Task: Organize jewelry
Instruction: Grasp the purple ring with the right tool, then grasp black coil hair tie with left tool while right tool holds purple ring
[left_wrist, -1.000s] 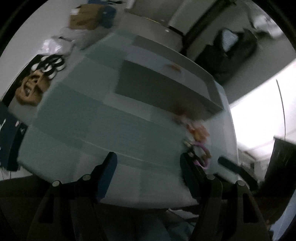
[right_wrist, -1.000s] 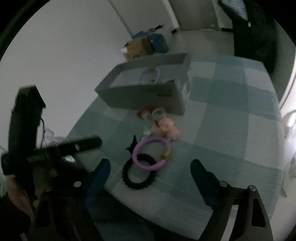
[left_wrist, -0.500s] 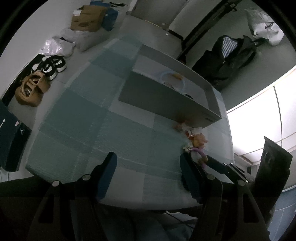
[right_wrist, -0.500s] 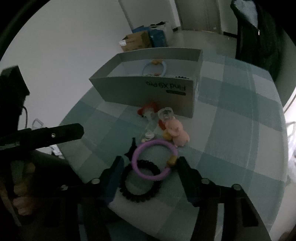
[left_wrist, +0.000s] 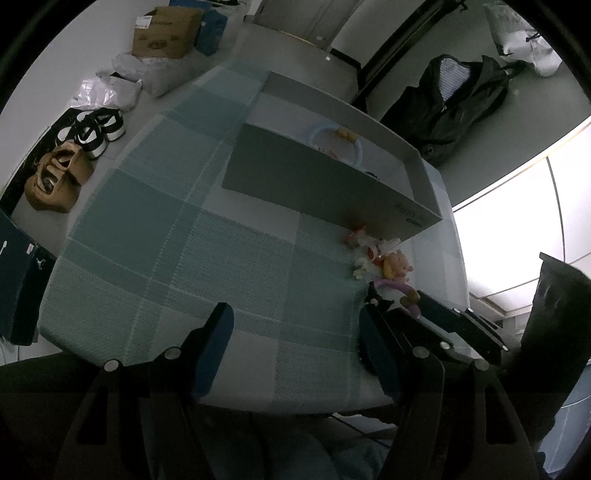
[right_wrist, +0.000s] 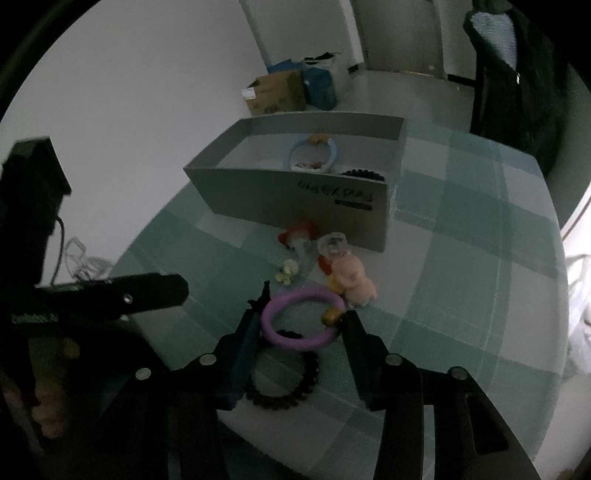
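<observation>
Purple bracelet (right_wrist: 298, 320) between right tool (right_wrist: 301, 323) fingers (contact unclear); mostly hidden from left view; left tool (left_wrist: 295, 325) wide open, empty.

- cardboard box (left_wrist: 164, 31) on the floor by the wall, blue bag (left_wrist: 210, 26) right beside it
- black-and-white sneakers (left_wrist: 92, 127) next to tan shoes (left_wrist: 55, 177)
- dark jacket (left_wrist: 454, 99) hanging up
- teal checked tablecloth (left_wrist: 166, 240) covering the table

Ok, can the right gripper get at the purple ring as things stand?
Probably yes. The right gripper is open with a finger on each side of the purple ring, and nothing sits between them. The black bead bracelet lies partly under the ring, so it could get caught too.
</observation>
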